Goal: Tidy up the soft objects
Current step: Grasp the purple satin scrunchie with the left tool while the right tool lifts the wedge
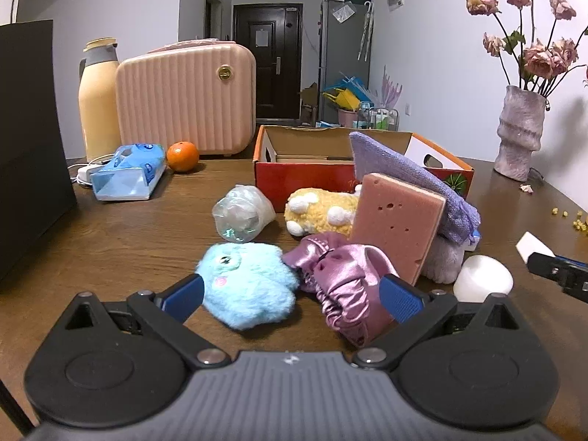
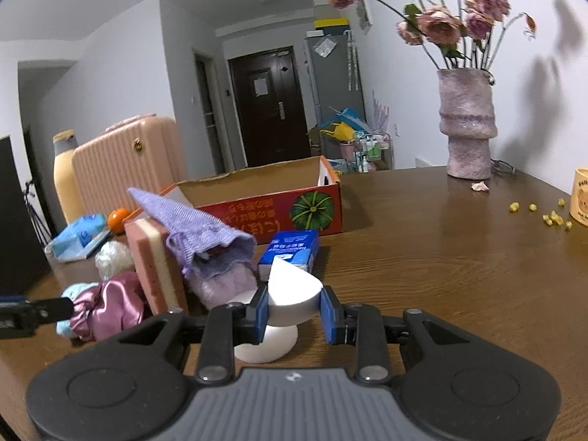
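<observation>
Right gripper [image 2: 294, 312] clamps the white foam wedge [image 2: 294, 290]; box [image 2: 257, 217] sits upper left of it. Left gripper [image 1: 292, 294] gapes empty.

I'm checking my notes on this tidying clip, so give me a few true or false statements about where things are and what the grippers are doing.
1. The right gripper is shut on a white foam piece. True.
2. The left gripper is clamped on the blue plush. False: its jaws stand open around it.
3. The pink sponge lies flat inside the cardboard box. False: it stands upright on the table.
4. An orange sits in front of the pink case. True.
</observation>
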Demonstrator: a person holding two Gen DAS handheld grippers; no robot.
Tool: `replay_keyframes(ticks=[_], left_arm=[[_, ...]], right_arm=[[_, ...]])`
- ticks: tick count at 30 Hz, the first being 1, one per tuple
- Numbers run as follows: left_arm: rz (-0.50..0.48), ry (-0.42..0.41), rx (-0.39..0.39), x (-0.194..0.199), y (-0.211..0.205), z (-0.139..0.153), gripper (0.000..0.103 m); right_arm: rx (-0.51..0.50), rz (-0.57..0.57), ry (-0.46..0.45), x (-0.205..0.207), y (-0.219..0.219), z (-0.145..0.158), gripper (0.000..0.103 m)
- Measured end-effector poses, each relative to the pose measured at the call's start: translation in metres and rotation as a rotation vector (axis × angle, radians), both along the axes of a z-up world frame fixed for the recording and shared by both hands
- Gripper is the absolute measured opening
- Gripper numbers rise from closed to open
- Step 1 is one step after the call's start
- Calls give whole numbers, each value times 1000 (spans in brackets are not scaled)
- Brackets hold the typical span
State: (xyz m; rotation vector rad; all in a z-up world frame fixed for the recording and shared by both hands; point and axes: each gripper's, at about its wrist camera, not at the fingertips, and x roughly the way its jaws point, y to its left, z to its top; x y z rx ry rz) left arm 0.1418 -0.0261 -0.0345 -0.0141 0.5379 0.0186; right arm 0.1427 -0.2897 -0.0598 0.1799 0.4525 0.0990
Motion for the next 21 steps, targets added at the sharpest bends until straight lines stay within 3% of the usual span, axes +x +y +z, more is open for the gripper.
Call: replay_keyframes(ticks=[7, 15, 21], left_arm=[[-20, -7, 26, 23, -17, -4, 103], [-12, 81, 84, 53, -29, -17, 103], [-34, 110, 63, 62, -23, -24, 103]], right_arm=[[16, -23, -8, -2, -3, -3, 29], [4, -31, -5, -2, -1, -5, 30], [1, -38, -1, -1, -1, -6, 30]])
